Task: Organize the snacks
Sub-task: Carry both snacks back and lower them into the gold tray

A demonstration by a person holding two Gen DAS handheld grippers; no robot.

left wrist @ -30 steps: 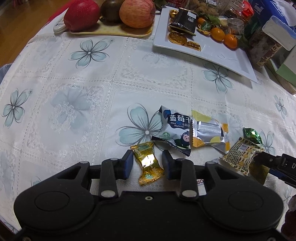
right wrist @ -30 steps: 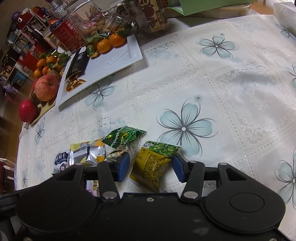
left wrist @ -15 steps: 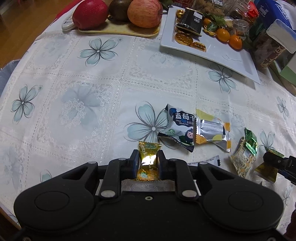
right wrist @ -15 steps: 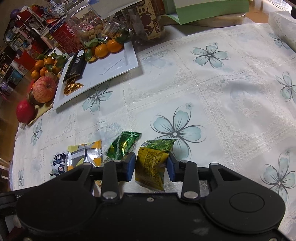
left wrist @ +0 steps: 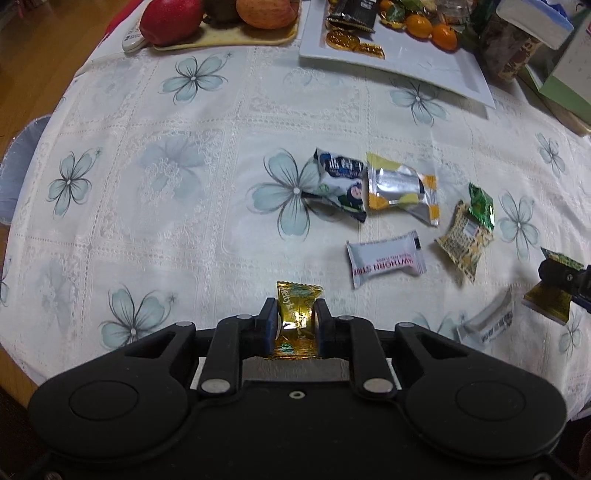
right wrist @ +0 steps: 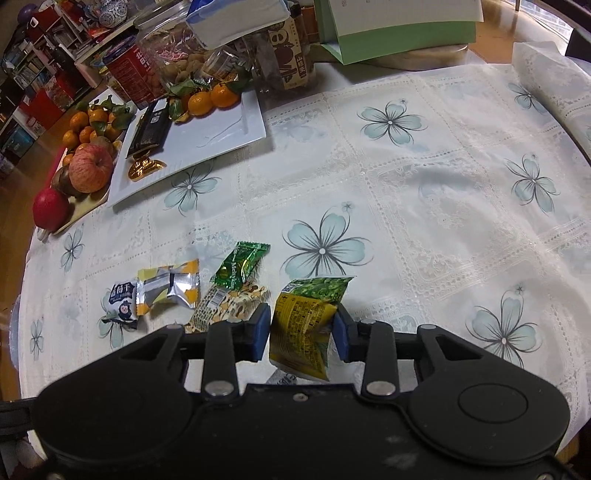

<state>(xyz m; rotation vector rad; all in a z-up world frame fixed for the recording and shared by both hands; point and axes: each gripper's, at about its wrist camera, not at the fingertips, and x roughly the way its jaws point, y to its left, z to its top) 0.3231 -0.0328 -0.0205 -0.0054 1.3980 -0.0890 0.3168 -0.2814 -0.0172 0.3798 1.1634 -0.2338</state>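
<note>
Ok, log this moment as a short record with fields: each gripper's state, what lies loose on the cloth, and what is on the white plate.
left gripper: jaws shut on gold candy
right gripper: jaws shut on yellow-green packet
loose on tablecloth: blueberry packet, silver-yellow packet, white packet, green candy, patterned packet
white plate: dark packet, gold coins, oranges
task status: both snacks held, not yet placed
</note>
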